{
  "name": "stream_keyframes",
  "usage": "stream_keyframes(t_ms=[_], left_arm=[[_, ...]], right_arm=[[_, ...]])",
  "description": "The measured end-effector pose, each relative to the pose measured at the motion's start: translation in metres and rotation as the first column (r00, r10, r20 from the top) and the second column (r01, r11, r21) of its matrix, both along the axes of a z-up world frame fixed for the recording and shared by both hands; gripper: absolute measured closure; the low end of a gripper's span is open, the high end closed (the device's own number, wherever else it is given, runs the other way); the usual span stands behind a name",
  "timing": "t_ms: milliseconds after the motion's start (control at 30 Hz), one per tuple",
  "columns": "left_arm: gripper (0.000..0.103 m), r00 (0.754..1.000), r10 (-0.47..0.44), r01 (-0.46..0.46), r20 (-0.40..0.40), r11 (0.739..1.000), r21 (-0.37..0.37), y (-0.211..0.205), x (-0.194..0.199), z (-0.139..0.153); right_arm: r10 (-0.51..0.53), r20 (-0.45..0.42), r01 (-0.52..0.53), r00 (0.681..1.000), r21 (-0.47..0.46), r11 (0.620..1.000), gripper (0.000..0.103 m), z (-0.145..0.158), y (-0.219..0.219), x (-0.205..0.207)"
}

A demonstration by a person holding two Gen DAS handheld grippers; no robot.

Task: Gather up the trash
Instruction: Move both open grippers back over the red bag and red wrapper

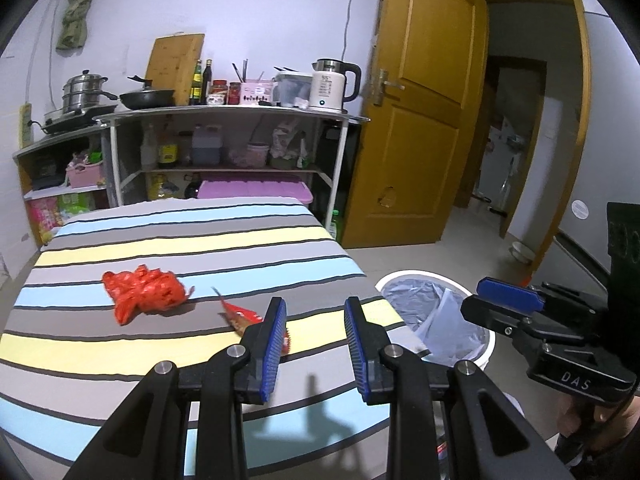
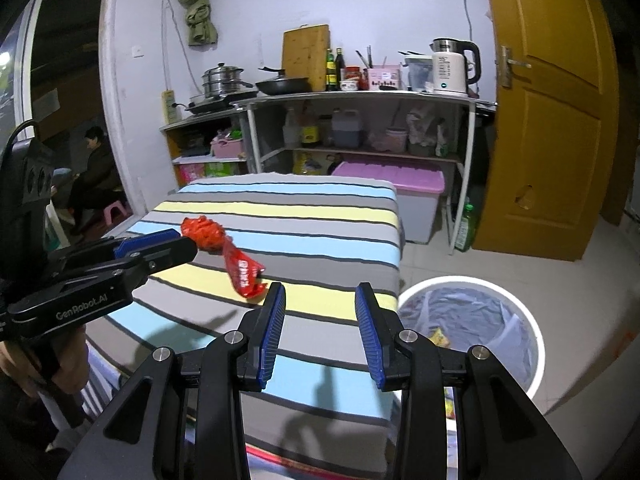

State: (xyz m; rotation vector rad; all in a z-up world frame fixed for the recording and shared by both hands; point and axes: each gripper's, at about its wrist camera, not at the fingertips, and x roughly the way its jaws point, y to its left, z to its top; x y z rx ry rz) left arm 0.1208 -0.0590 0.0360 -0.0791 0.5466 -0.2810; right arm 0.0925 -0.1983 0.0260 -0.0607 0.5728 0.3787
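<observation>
Item: crumpled red plastic bag [image 1: 144, 292] beside a red snack wrapper [image 2: 244, 270], both on your striped counter [image 1: 200, 240]. Your left tool [image 1: 316, 344] and right tool [image 2: 320, 332]: wide, empty. White lined bin [image 2: 472, 320] beside the counter.

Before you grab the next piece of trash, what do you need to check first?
1. Left gripper jaws open, nothing held: ok.
2. Right gripper jaws open, nothing held: ok.
3. Trash left on the bed: a red wrapper and a crumpled red bag, both lying free: ok.
4. Wrapper lies nearest the left gripper, nothing on top of it: ok.
5. Bin beside the bed, liner open: ok.
6. Room left in the bin: cannot tell, its bottom is partly hidden.
</observation>
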Motion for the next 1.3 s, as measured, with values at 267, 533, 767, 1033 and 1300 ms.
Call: stream_keyframes(t_ms=[267, 533, 767, 1033, 1300], left_arm=[[0.073, 0.999, 0.044, -0.044, 0.008, 0.999, 0.007, 0.019, -0.009, 0.001], [0.073, 0.995, 0.099, -0.099, -0.005, 0.995, 0.011, 0.045, -0.01, -0.006], [0.073, 0.988, 0.154, -0.154, -0.029, 0.988, 0.01, 0.073, -0.005, -0.017], [0.073, 0.978, 0.204, -0.204, -0.048, 0.979, 0.011, 0.099, 0.005, -0.026], [0.071, 0.969, 0.239, -0.238, -0.063, 0.971, 0.023, 0.12, 0.023, -0.032]], right_arm=[[0.037, -0.003, -0.037, 0.999, 0.0, 0.999, 0.066, -0.001, 0.015, 0.003], [0.091, -0.016, -0.091, 0.996, -0.003, 0.996, 0.066, -0.005, 0.036, 0.009], [0.144, -0.042, -0.145, 0.989, -0.008, 0.989, 0.065, -0.015, 0.058, 0.022], [0.192, -0.073, -0.194, 0.979, -0.019, 0.981, 0.062, -0.028, 0.081, 0.038], [0.236, -0.115, -0.242, 0.965, -0.045, 0.969, 0.062, -0.045, 0.103, 0.064]])
